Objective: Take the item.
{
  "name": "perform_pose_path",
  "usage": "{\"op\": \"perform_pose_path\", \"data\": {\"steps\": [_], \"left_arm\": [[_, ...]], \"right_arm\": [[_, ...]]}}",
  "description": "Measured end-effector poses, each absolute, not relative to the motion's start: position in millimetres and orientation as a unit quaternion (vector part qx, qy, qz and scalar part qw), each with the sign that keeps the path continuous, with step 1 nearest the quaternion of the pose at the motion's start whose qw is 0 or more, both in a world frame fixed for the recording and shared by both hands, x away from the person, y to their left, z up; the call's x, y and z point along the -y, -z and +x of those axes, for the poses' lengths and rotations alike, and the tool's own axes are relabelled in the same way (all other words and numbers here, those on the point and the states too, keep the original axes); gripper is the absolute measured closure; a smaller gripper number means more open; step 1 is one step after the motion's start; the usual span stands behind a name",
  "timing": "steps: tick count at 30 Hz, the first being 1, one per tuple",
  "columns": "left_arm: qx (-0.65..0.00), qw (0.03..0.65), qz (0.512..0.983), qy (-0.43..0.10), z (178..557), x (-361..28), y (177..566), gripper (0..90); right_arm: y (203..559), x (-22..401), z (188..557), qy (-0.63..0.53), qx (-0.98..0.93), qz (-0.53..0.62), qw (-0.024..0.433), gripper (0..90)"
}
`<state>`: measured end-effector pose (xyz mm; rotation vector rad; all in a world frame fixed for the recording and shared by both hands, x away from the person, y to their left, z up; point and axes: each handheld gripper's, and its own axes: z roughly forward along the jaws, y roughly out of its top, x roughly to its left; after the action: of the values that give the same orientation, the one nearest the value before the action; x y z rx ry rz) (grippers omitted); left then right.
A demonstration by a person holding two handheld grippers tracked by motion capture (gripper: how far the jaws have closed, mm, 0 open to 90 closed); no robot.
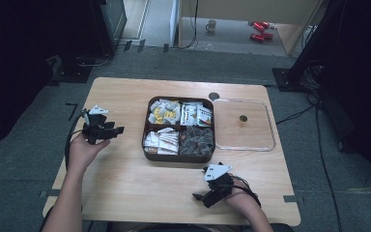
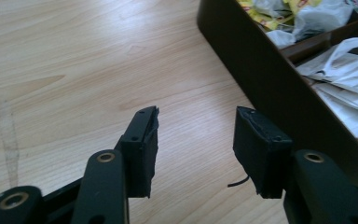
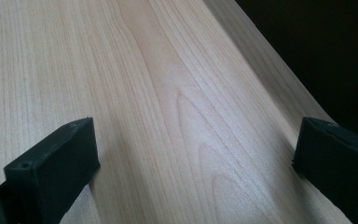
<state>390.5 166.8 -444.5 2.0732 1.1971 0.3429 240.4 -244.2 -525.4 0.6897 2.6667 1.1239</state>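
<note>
— Wooden table [image 1: 125, 179], high view: the brown divided tray [image 1: 147, 145] is seen mid-table, the left gripper [image 1: 118, 129] held near the left edge, just beside it.

— Left gripper view: jaws parted, nothing between. Right gripper view: right gripper [image 3: 191, 158] spread wide over bare wood.

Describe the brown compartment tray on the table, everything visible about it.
The brown compartment tray is a dark, square box with rounded corners, sitting flat near the middle of the wooden table. A cross divider splits it into four sections: yellow-and-white packets far left, white printed packets far right, white sachets near left, dark wrapped pieces near right. A clear lid lies beside it on the right. No hand-held gripper touches it.
</note>
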Motion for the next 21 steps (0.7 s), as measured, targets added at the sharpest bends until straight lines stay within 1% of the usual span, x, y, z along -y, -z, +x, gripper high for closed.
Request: {"op": "perform_pose_path", "data": {"steps": [4,13,19,21], "left_arm": [[-0.455,0.356,0.806,-0.131,390,-163,440,53.5],[-0.415,0.372,0.819,-0.131,384,-140,424,58.2],[-0.397,0.373,0.828,-0.129,385,-127,421,59.4],[-0.39,0.375,0.831,-0.132,385,-123,420,58.4]], "right_arm": [[525,244,240,-0.376,-0.893,0.231,0.083,0.0],[526,244,240,-0.377,-0.893,0.231,0.083,0.0],[526,244,240,-0.377,-0.893,0.231,0.083,0.0],[526,244,240,-0.377,-0.893,0.231,0.084,0.0]]}}
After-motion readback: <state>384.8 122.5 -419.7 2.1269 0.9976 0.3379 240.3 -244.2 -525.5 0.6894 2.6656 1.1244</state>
